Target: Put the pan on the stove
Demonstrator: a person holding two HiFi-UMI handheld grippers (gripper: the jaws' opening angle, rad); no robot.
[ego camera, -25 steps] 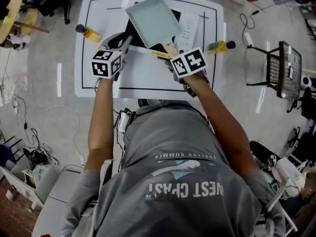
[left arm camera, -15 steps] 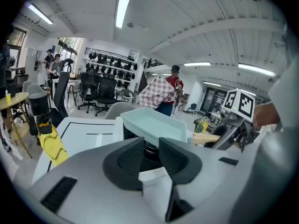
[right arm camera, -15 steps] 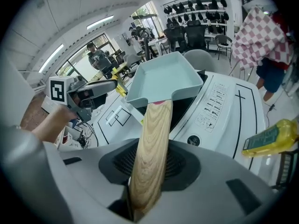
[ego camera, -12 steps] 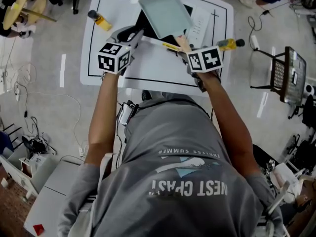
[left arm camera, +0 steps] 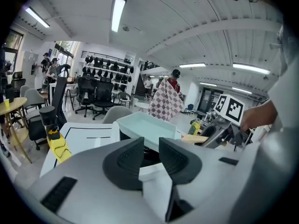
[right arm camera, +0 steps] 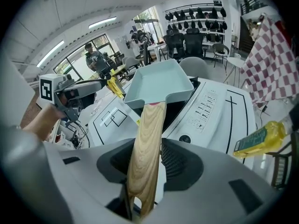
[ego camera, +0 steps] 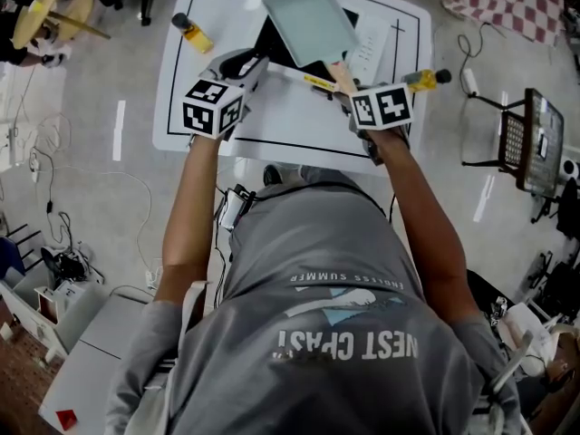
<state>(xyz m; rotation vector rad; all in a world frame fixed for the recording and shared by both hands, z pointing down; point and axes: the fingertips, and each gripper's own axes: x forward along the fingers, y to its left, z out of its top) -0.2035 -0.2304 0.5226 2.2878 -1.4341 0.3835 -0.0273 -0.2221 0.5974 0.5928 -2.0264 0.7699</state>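
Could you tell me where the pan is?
Head view: the pan sits on the stove, top centre, handle between the jaws of the right gripper, which have just been opening.

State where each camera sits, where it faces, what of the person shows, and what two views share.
Head view: on the head, facing steeply down at table, stove, pan; shows back, arms, left claw, right claw.
Left gripper view: on the left claw, facing the pan; shows the right hand.
Right gripper view: on the right claw, facing along the handle between jaws that have just been opening; shows left hand.
Shared: all three see the pan.
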